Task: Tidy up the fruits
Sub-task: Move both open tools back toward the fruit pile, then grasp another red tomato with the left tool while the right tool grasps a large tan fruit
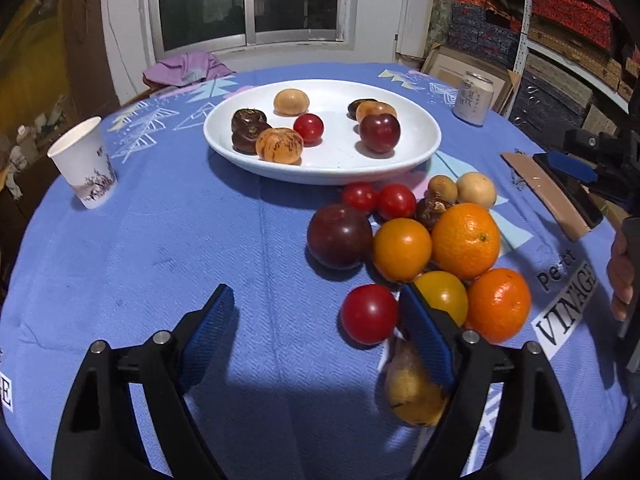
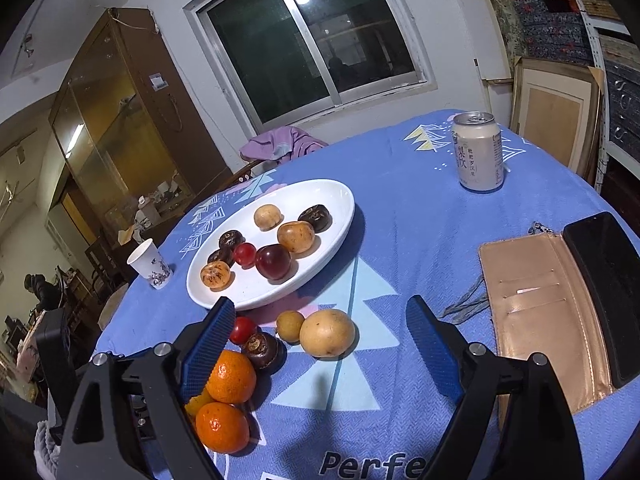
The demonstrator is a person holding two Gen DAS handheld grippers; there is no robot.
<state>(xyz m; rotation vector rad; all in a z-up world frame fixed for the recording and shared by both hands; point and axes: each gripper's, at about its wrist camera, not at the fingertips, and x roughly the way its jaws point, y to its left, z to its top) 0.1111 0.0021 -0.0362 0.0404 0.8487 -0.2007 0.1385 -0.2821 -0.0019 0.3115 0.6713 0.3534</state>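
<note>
Likely next pick is the red tomato just inside the released, empty left tool, so shift right to centre it, clench gently, carry to the white plate on the bench; right tool also released

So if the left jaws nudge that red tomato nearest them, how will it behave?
The red tomato looks round and glossy, so it would probably roll rather than slide on the blue tablecloth. It sits close to the yellow tomato, so a sideways push likely jostles the pile. Its smooth skin may slip; close gently.
</note>
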